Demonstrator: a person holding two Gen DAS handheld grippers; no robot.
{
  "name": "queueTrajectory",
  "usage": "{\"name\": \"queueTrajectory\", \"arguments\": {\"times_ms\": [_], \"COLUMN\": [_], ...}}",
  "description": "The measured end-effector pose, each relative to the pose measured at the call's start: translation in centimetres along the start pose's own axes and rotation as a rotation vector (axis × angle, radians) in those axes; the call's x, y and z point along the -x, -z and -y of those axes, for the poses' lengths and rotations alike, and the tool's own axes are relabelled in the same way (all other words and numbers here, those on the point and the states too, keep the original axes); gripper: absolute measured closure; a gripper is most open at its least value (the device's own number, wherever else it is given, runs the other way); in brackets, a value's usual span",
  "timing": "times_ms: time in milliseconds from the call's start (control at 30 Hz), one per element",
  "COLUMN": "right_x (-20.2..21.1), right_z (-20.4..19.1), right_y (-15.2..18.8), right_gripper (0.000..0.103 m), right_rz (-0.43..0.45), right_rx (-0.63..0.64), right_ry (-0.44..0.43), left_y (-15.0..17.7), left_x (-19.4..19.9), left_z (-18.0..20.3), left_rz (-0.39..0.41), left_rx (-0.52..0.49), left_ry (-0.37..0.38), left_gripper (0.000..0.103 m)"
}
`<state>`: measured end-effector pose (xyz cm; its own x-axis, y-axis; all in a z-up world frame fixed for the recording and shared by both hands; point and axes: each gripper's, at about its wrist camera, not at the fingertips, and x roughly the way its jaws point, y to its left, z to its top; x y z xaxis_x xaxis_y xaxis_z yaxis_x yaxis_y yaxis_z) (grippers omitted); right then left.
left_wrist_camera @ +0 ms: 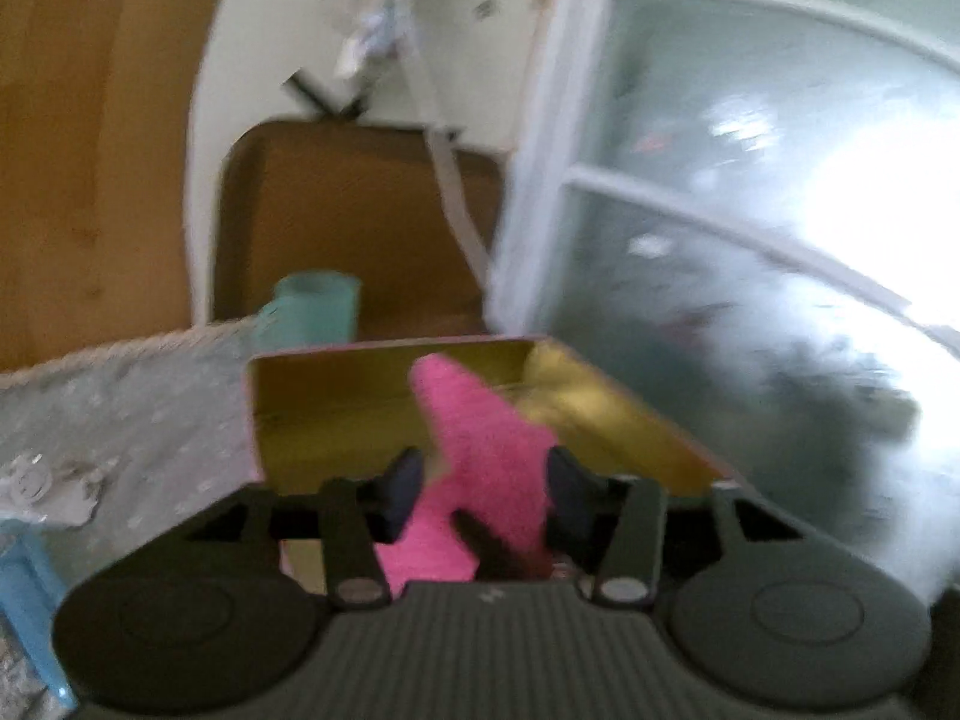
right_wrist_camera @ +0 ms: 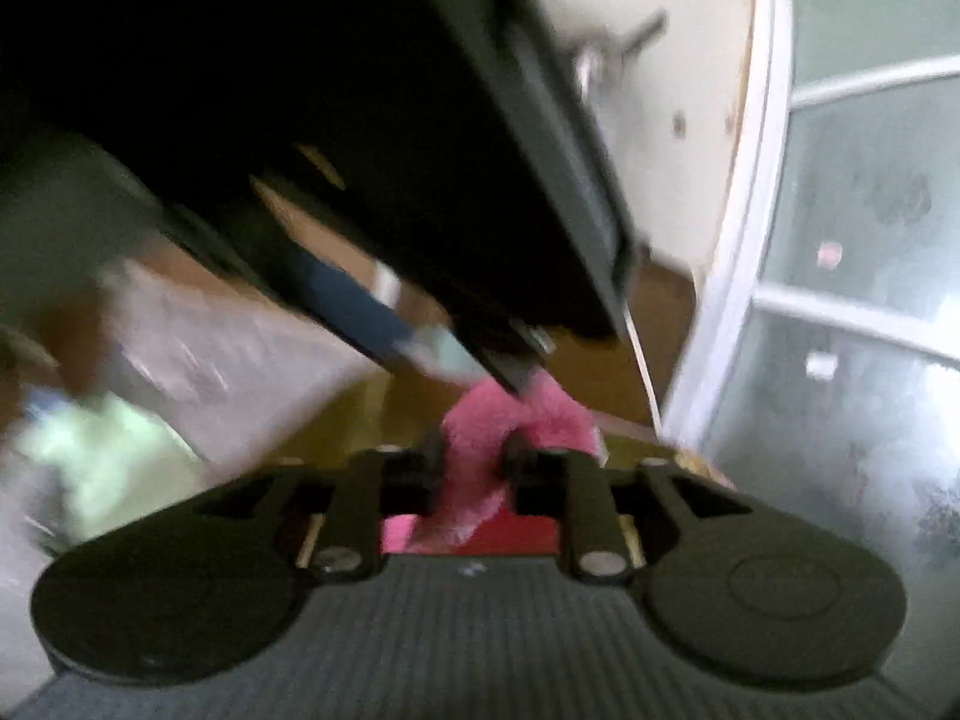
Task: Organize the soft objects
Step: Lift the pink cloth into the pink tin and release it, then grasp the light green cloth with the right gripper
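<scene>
— Hanging over the open tin box near the far edge of the surface: pink sock, between the pads of the left claw. Clamped or merely cradled, cannot tell through the blur.
— Pinched for certain in the right claw, pads pressed into the fuzz from both sides.
— Risking a tug-of-war, then: pulled two ways, could stretch or slip free.
— Or, let go unevenly, might drape over the tin's rim and slide out instead of dropping in.

Both wrist views look forward, close over the pink cloth (shared)
</scene>
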<state>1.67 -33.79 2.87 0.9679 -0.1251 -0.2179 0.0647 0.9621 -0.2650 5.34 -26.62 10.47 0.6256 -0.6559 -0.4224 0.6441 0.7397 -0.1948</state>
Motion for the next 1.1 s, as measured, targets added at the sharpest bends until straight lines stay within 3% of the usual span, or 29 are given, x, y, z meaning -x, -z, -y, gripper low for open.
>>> {"name": "queueTrajectory", "arguments": {"times_ms": [33, 133, 200, 267, 333, 433, 500, 633, 767, 833, 900, 1033, 1100], "right_x": [-0.5, 0.8, 1.8, 3.0, 4.3, 5.3, 5.7, 6.0, 3.5, 1.4, 0.1, -2.1, -2.7], "right_z": [0.6, 3.3, 4.1, 4.3, 4.1, 2.2, 0.2, -5.4, -9.9, -11.0, -11.8, -12.9, -12.6], "right_y": [0.1, 0.7, 1.1, 1.5, 1.5, 0.5, 0.0, -1.3, -1.6, -1.8, -1.9, -2.0, -1.5], "right_gripper": [0.055, 0.048, 0.047, 0.047, 0.047, 0.047, 0.047, 0.047, 0.047, 0.047, 0.048, 0.050, 0.076], "right_rz": [-0.022, -0.004, -0.005, 0.002, 0.025, 0.065, 0.085, 0.048, -0.045, -0.101, -0.149, -0.222, -0.258], "right_rx": [-0.018, -0.154, -0.191, -0.226, -0.277, -0.292, -0.270, -0.167, -0.060, -0.058, -0.061, -0.057, -0.083], "right_ry": [0.029, 0.014, 0.013, 0.014, -0.037, -0.140, -0.228, -0.395, -0.405, -0.379, -0.357, -0.323, -0.338], "left_y": [-0.2, -0.1, 0.4, 1.2, 2.6, 5.2, 7.5, 11.5, 14.0, 14.7, 14.7, 14.8, 14.9], "left_x": [-1.1, -0.5, 1.7, 3.7, 6.1, 9.6, 11.8, 15.0, 17.0, 17.5, 18.1, 18.2, 18.4], "left_z": [-0.4, -2.1, -3.2, -4.0, -5.2, -7.7, -10.0, -14.4, -16.9, -17.6, -18.2, -17.5, -17.1], "left_rz": [-0.023, -0.021, 0.017, 0.057, 0.065, 0.061, 0.039, -0.024, -0.040, -0.036, -0.001, 0.040, 0.057], "left_rx": [0.015, 0.091, 0.111, 0.095, 0.090, 0.120, 0.153, 0.232, 0.221, 0.239, 0.287, 0.261, 0.240], "left_ry": [-0.037, -0.083, -0.062, -0.096, -0.130, -0.202, -0.305, -0.461, -0.596, -0.612, -0.570, -0.555, -0.550], "left_gripper": [0.041, 0.023, 0.022, 0.022, 0.022, 0.022, 0.022, 0.022, 0.022, 0.020, 0.020, 0.017, 0.015]}}
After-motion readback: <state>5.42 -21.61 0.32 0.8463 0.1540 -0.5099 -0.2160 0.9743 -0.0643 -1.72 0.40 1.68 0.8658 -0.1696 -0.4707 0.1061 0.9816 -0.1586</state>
